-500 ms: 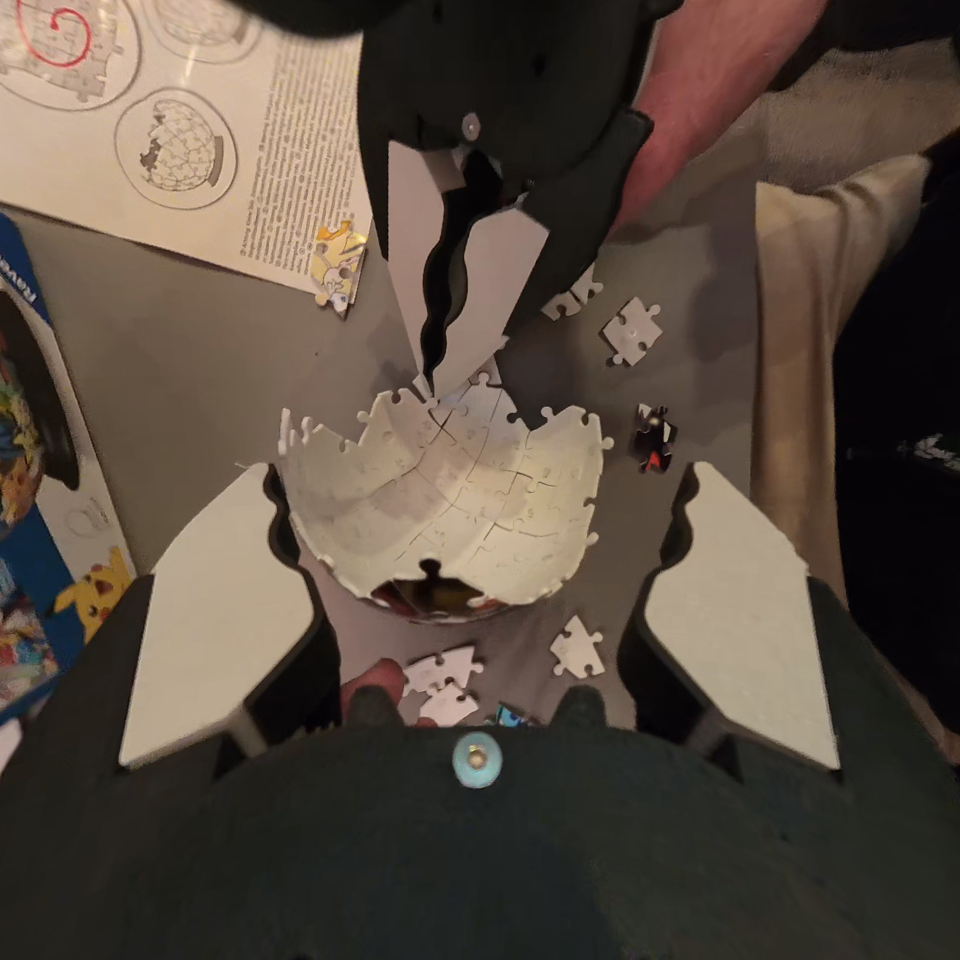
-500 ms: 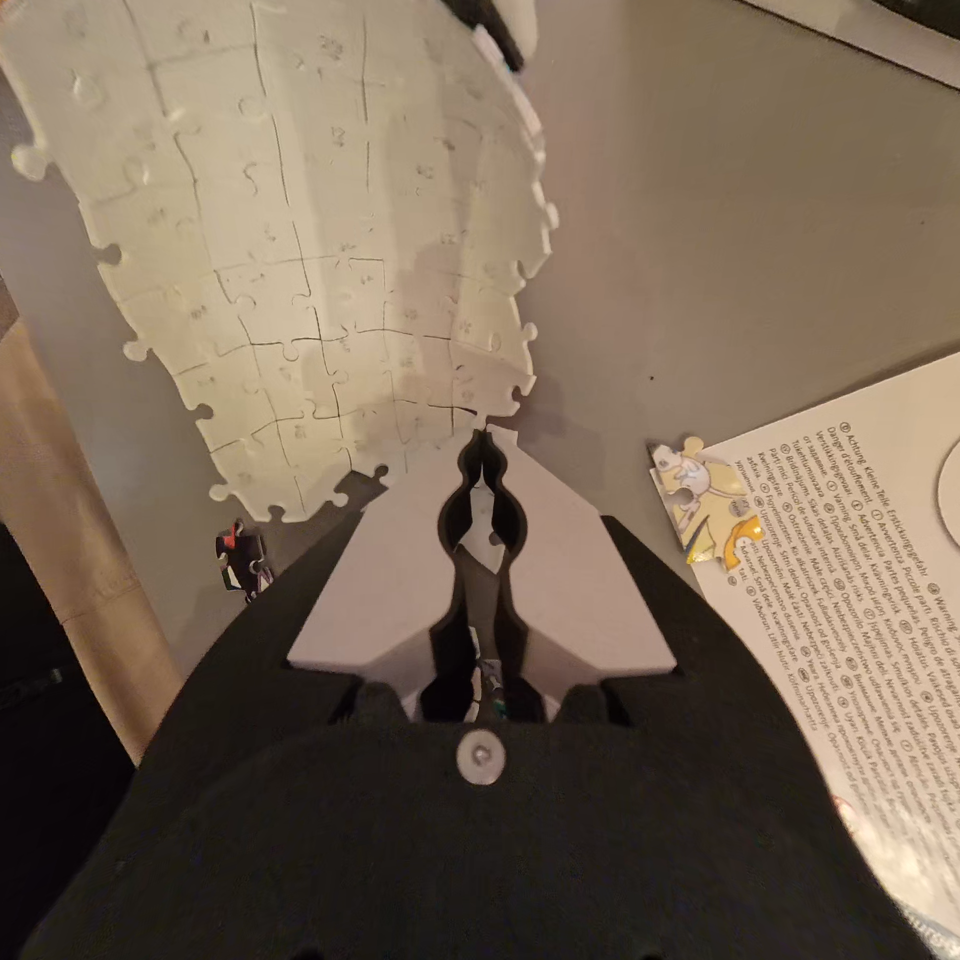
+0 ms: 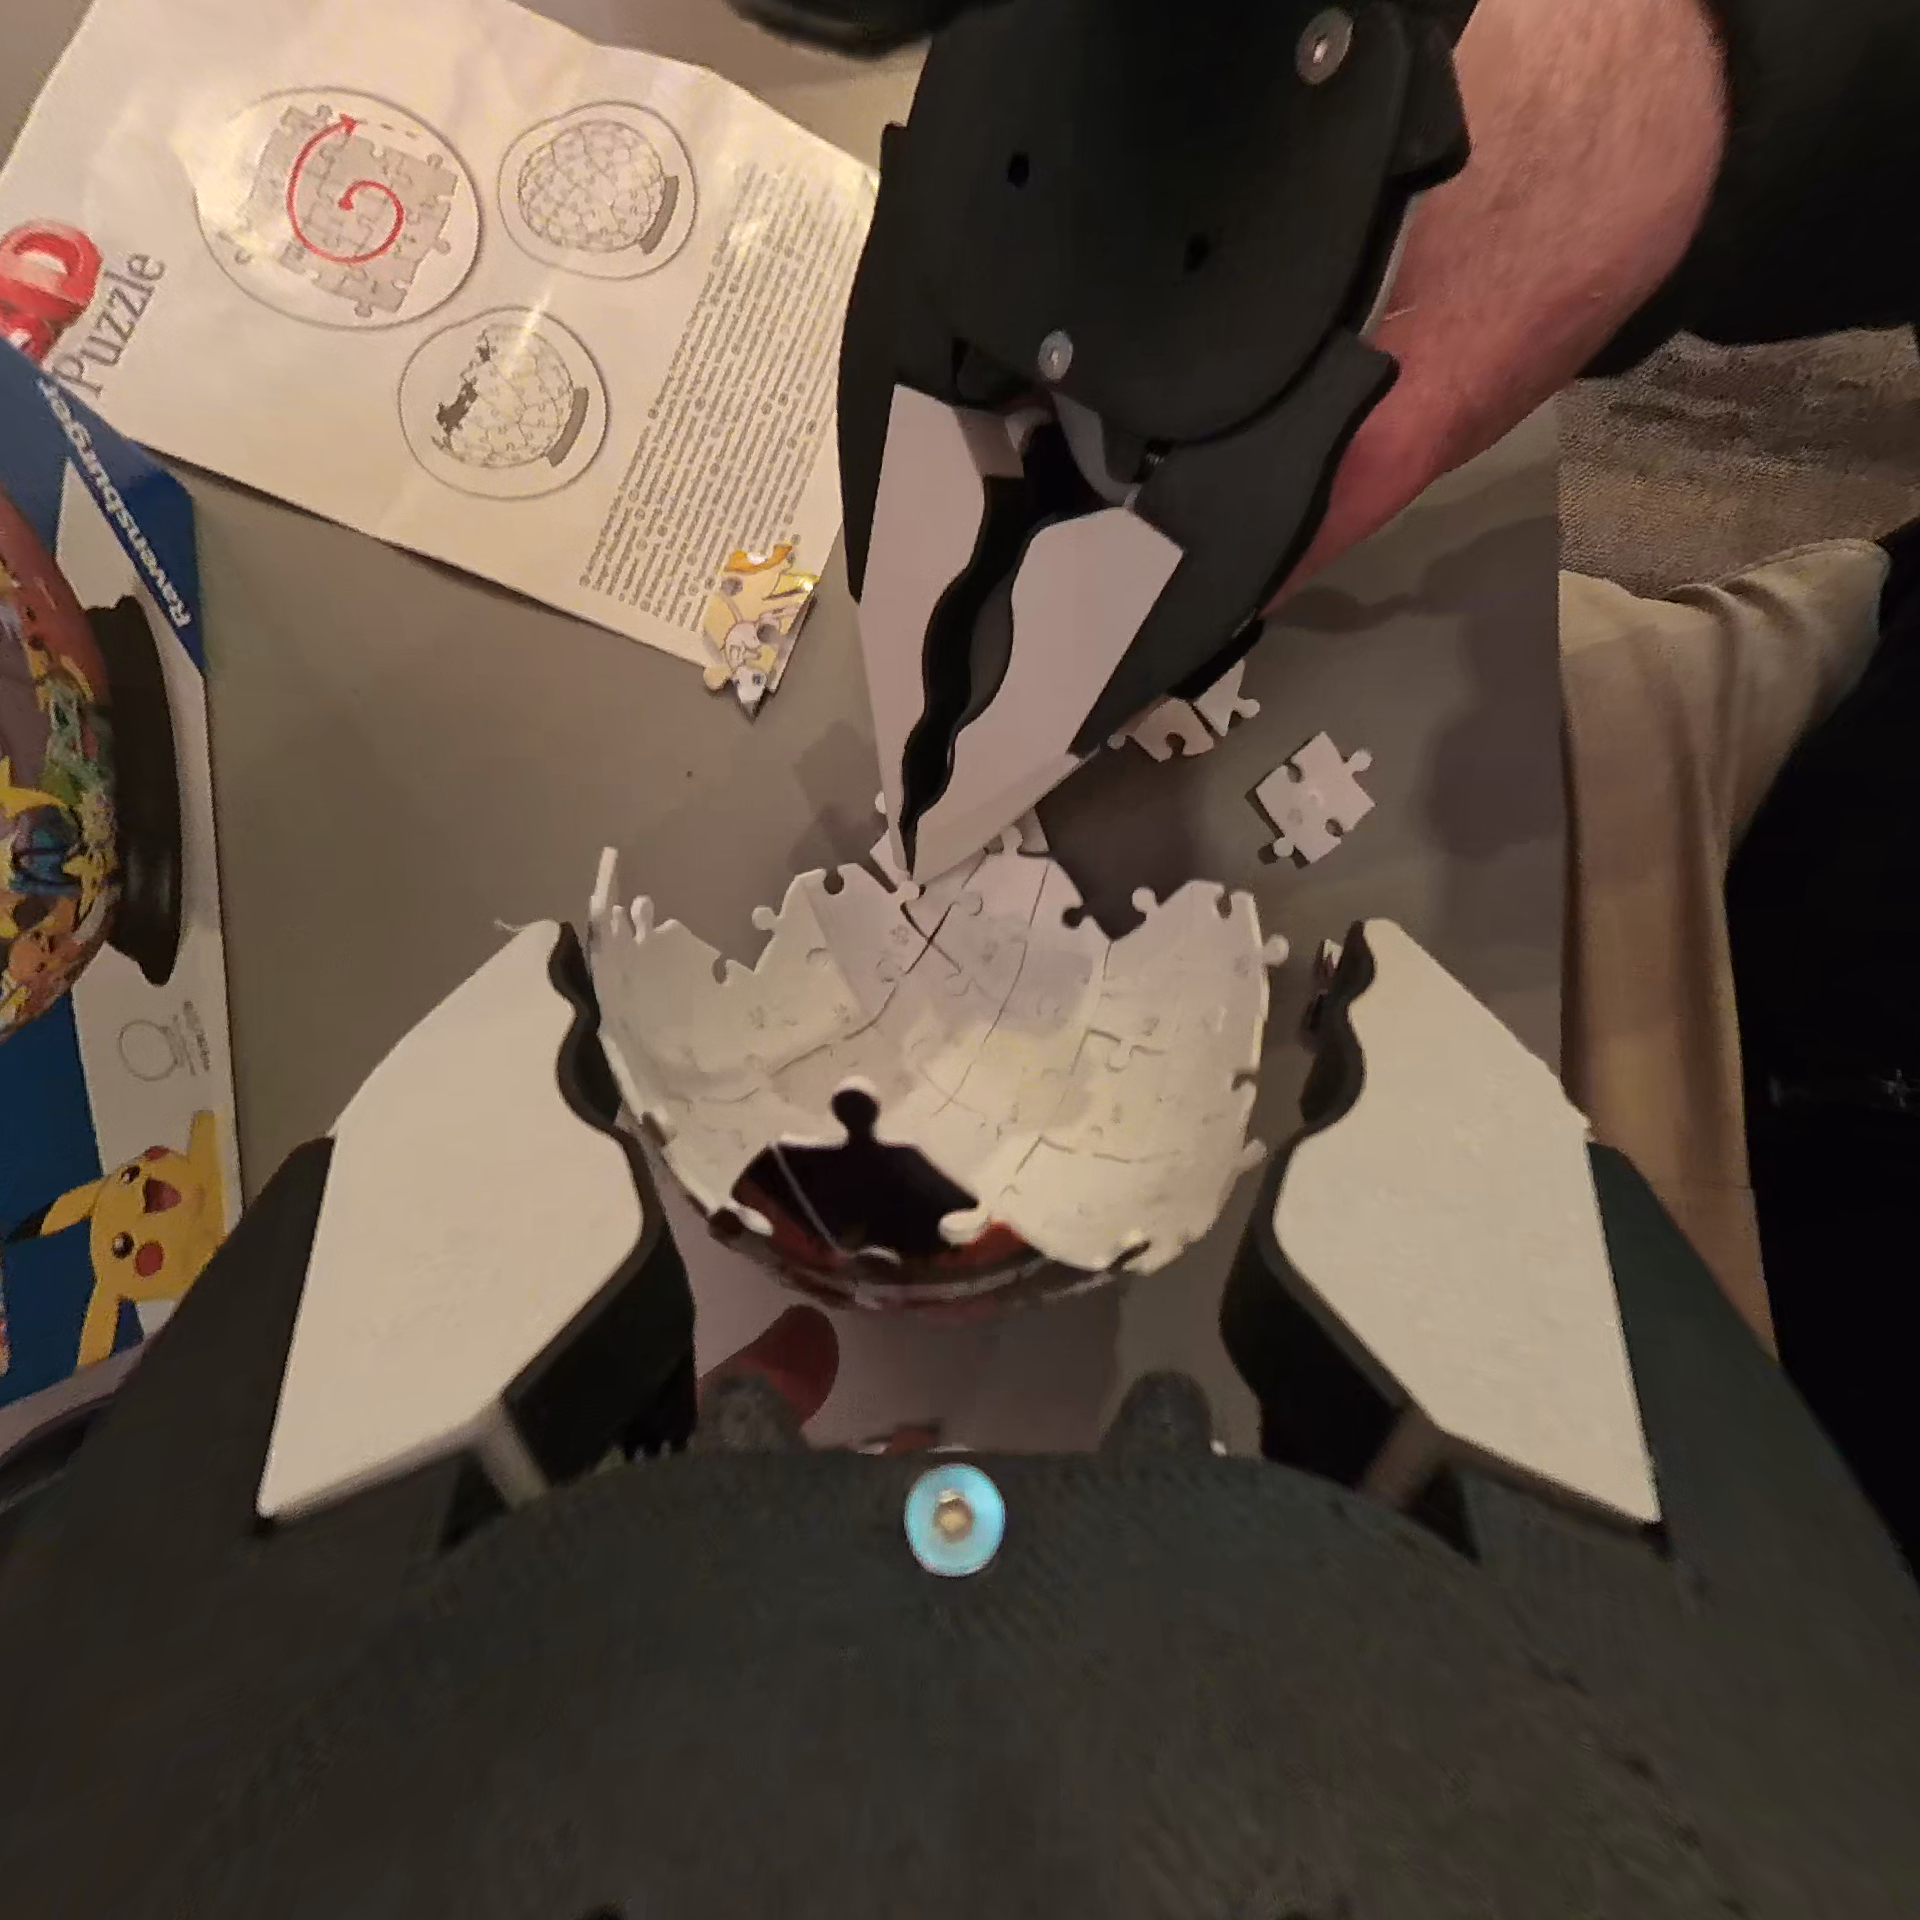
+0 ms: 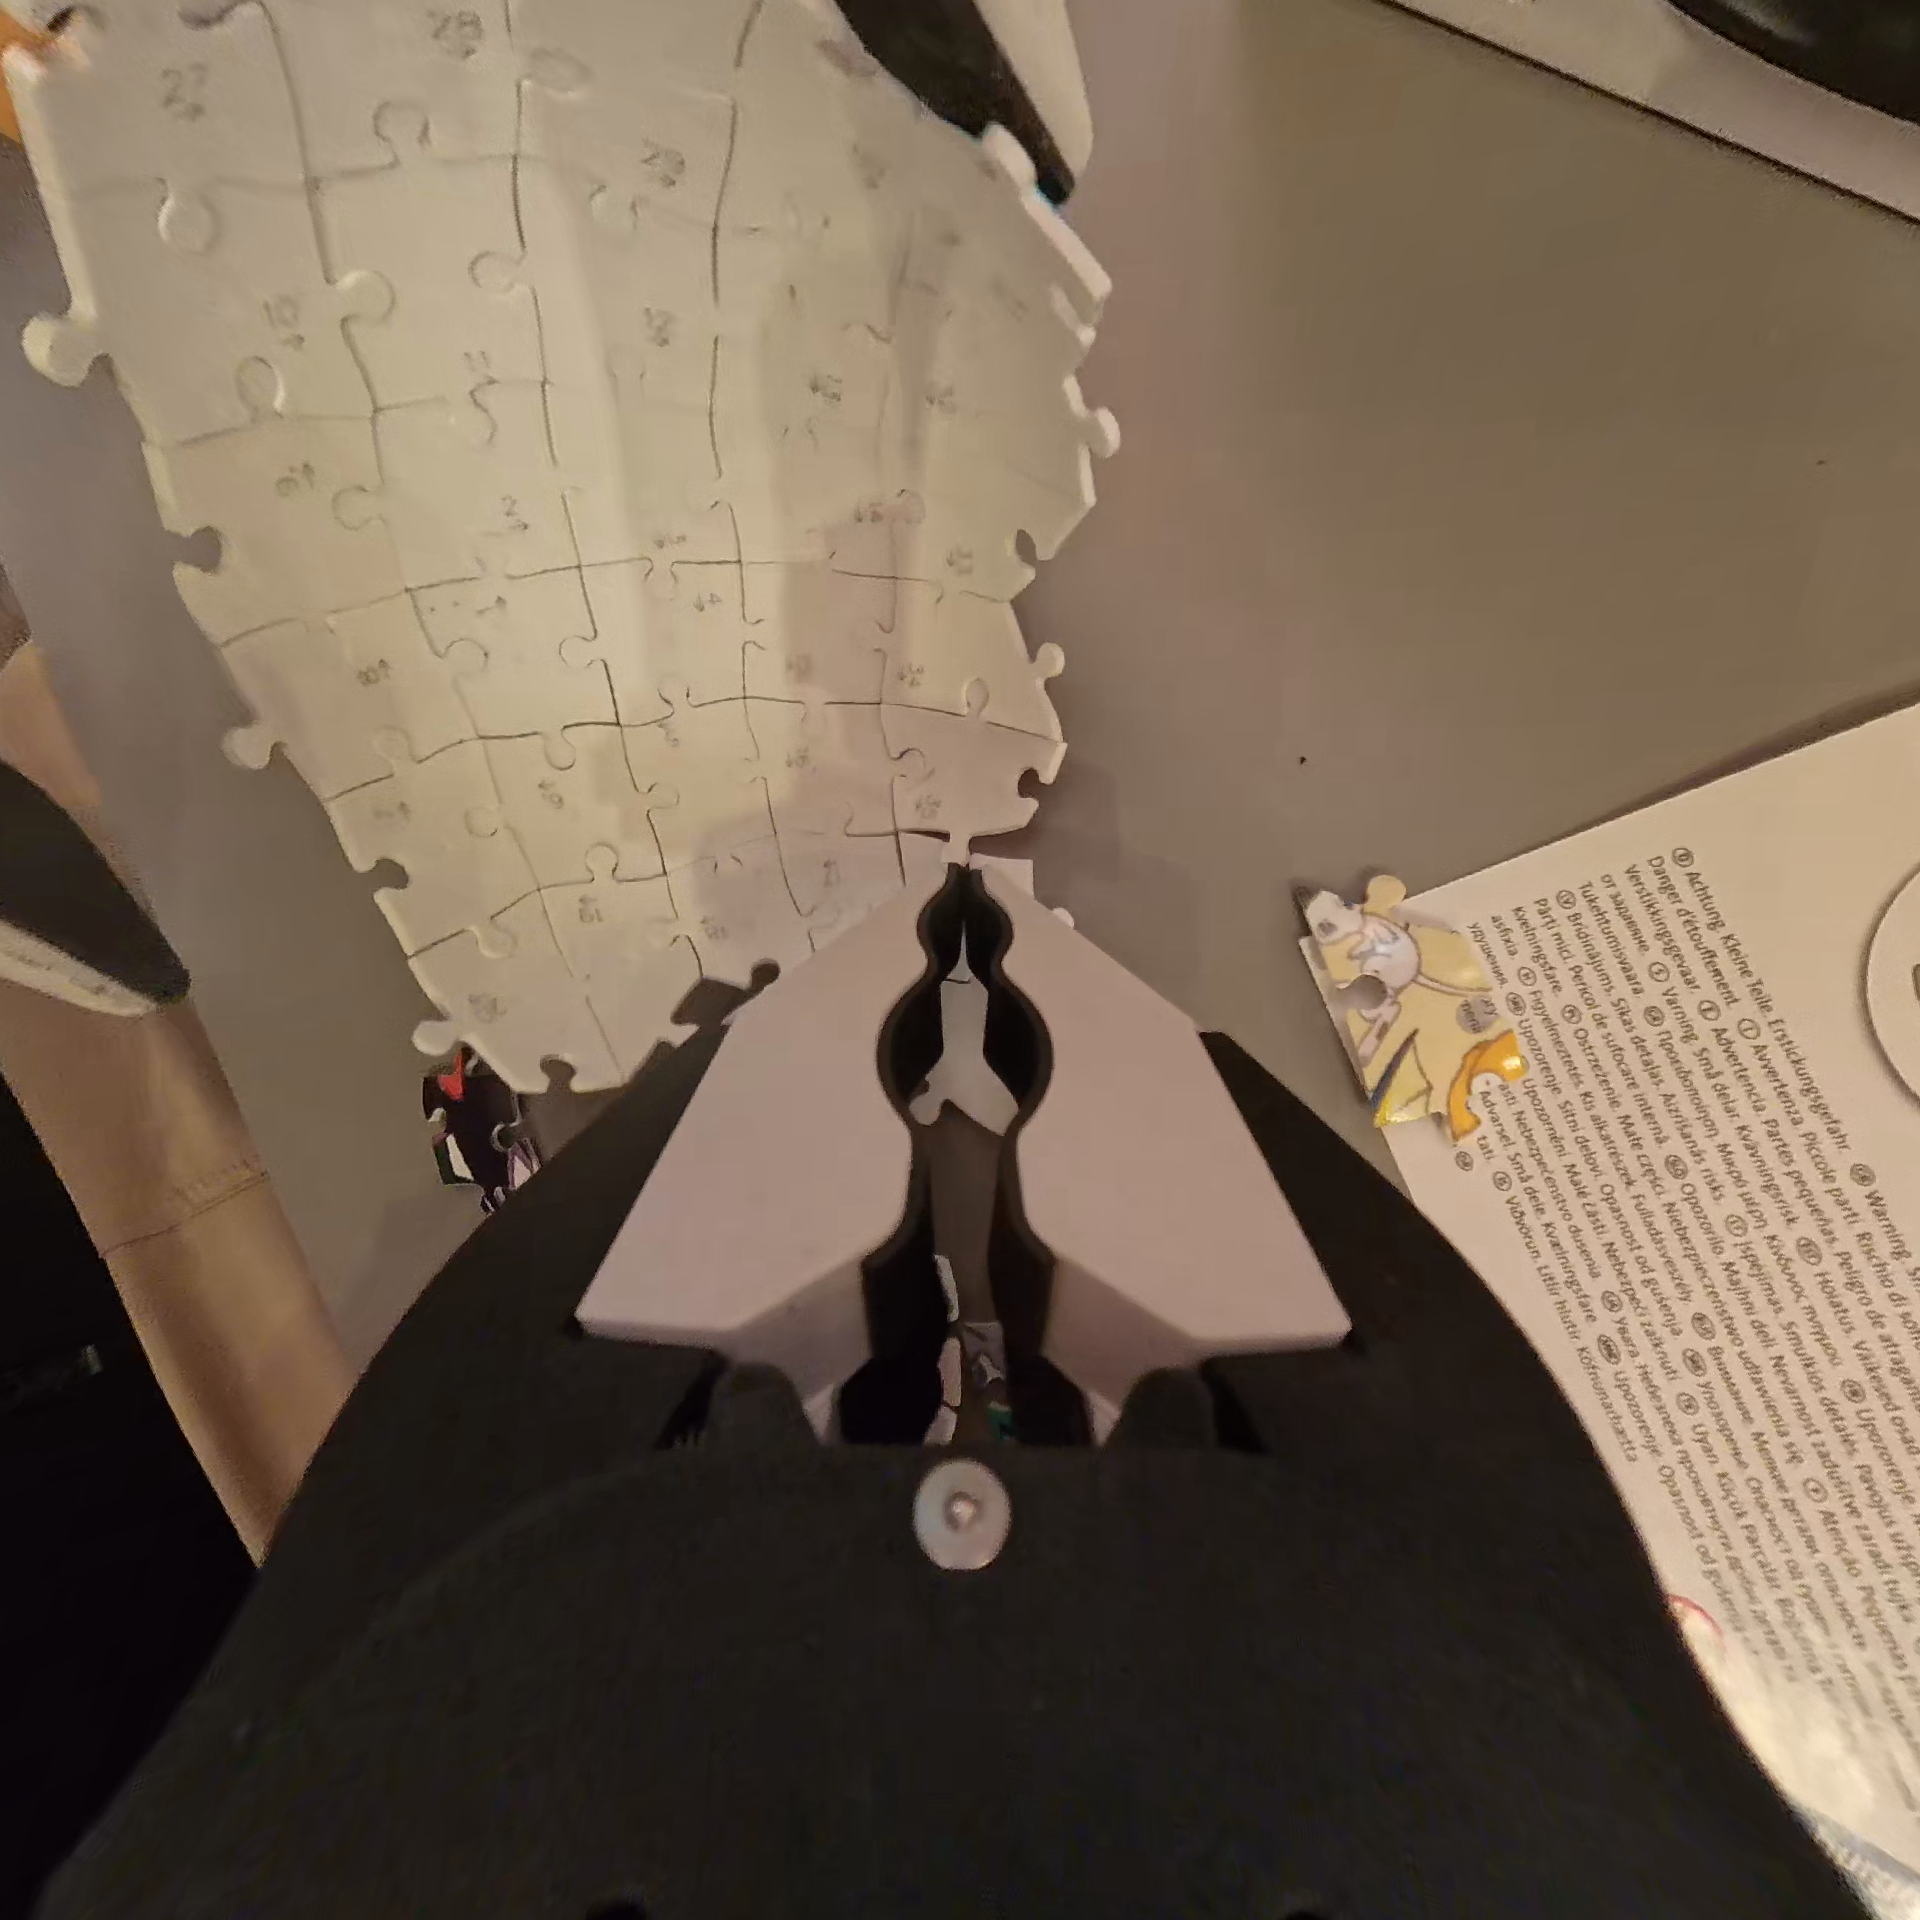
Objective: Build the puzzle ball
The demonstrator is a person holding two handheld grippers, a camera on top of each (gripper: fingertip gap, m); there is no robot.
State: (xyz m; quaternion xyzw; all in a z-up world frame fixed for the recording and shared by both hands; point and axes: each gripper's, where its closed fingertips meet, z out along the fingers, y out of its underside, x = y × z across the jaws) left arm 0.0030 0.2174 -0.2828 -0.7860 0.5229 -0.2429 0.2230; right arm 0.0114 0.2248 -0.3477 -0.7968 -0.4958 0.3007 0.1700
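**Piece being seated at far rim of half-built shell**

Puzzle ball (image 3: pixel 935 1049): bowl-shaped partial shell, white inner face up, centre of the left wrist view; one piece-shaped hole low in the near wall. It stands on the grey table (image 3: pixel 468 790).

Left gripper (image 3: pixel 961 1101): fingers spread wide on either side of the shell. The finger at frame left looks to touch the shell wall; the one at frame right stands just clear. Judged purpose: a cradle so the shell cannot roll or slide under pressure.

Right gripper (image 4: pixel 964 883): fingers pressed together, tips pinching a white puzzle piece (image 4: pixel 971 1023) whose back shows in the slot between them. Tip sits at the jagged far rim, apparently to press the tab home. Whether it has locked: cannot tell.

Edges/room: rim is all tabs and notches, easy to snag. Loose white pieces (image 3: pixel 1311 795) lie upper right; a yellow piece (image 3: pixel 753 623) rests on the edge of the instruction sheet (image 3: pixel 520 312), upper left; puzzle box (image 3: pixel 94 935) at left edge. Open table lies between sheet and shell. Table edge runs down the right side, near the right finger.
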